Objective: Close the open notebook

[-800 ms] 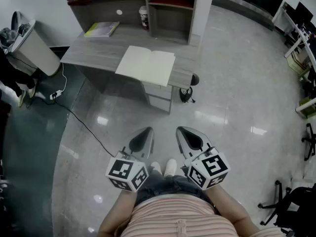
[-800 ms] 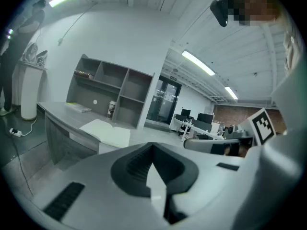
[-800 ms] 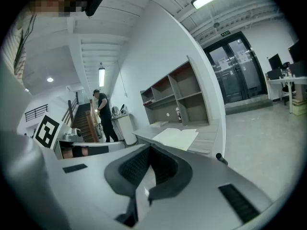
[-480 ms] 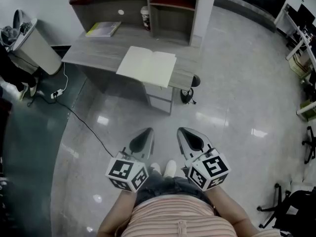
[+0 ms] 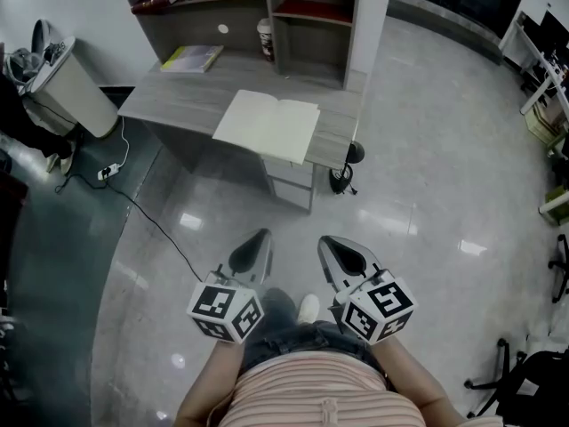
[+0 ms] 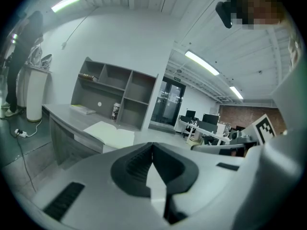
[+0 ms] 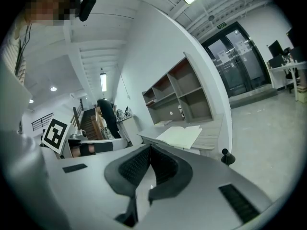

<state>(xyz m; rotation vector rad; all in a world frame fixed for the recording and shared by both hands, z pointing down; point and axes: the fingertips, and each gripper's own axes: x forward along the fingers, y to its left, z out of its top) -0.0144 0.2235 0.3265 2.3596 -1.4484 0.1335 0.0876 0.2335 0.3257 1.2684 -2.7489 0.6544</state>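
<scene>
A glossy pale grey tiled floor (image 5: 427, 203) fills most of the head view. On it stands a tall grey shelf unit with red-lined compartments (image 5: 302, 25), and a grey wood-grain tabletop (image 5: 178, 96) reaches out from the unit's foot. A white lidded bin (image 5: 76, 96) stands just beside the tabletop's left end. A thin black cable (image 5: 151, 221) trails from there across the floor.

The open notebook with blank cream pages (image 5: 267, 126) lies flat on the tabletop near its front right corner. Both halves are spread, and its near edge hangs slightly over the front edge. It also shows ahead in the left gripper view (image 6: 111, 133) and in the right gripper view (image 7: 182, 136).

The left tool (image 5: 258, 243) and the right tool (image 5: 331, 245) are held side by side low in the head view, close to the person's striped shirt and well apart from the notebook. Each carries a cube with black square markers. The left tool (image 6: 152, 152) is clenched, its ribbed dark pads meeting with nothing between them. The right tool (image 7: 149, 152) is clenched and empty in the same way.

A thin yellow-green book (image 5: 192, 58) lies on the far left of the tabletop. A small patterned paper cup (image 5: 265, 38) stands against the shelf unit. One white shoe (image 5: 308, 308) shows between the tools.
</scene>
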